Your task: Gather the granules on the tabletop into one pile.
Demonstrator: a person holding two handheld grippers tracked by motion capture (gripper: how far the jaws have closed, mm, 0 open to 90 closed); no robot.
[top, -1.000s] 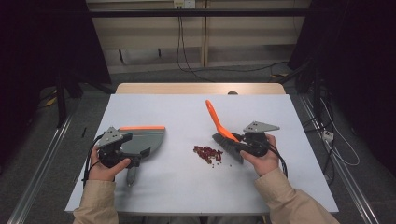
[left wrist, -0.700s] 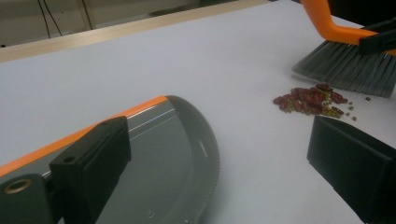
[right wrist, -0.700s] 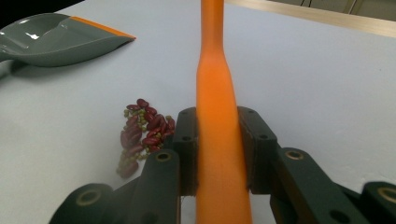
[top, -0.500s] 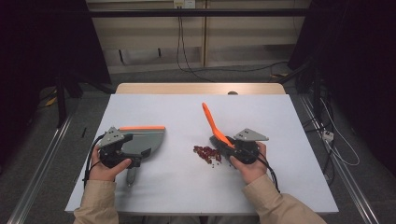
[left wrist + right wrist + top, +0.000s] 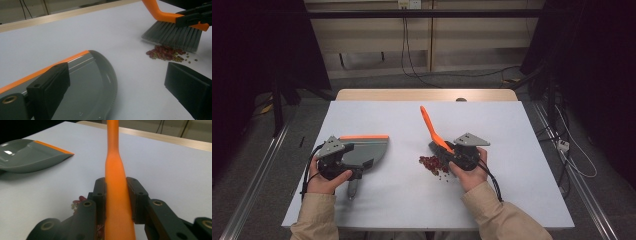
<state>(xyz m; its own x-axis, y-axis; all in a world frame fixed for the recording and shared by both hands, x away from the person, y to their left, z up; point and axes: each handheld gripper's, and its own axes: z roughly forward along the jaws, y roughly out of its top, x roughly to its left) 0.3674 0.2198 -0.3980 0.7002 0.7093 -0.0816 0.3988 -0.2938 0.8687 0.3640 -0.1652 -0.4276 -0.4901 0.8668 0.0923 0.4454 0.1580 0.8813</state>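
Observation:
A grey dustpan (image 5: 372, 149) with an orange lip lies on the white table (image 5: 512, 130) at the left. My left gripper (image 5: 361, 168) rests over it with its jaws wide apart. In the left gripper view (image 5: 116, 72) one jaw lies over the dustpan (image 5: 95, 82) and the other stands clear over bare table. My right gripper (image 5: 451, 156) is shut on the orange handle of a brush (image 5: 428, 122). Its grey bristles (image 5: 172, 37) touch the right side of a small pile of red beans (image 5: 431, 164). In the right gripper view the pads (image 5: 135, 195) clamp the handle (image 5: 113, 157).
A wooden strip (image 5: 427, 95) runs along the table's far edge. Cables (image 5: 407, 55) lie on the floor behind it. Metal rails (image 5: 257, 190) flank the table on both sides. Open tabletop lies between the dustpan and the beans (image 5: 166, 52).
My right gripper has carried the brush leftward, bringing the bristles up against the bean pile. The left hand and dustpan have stayed put.

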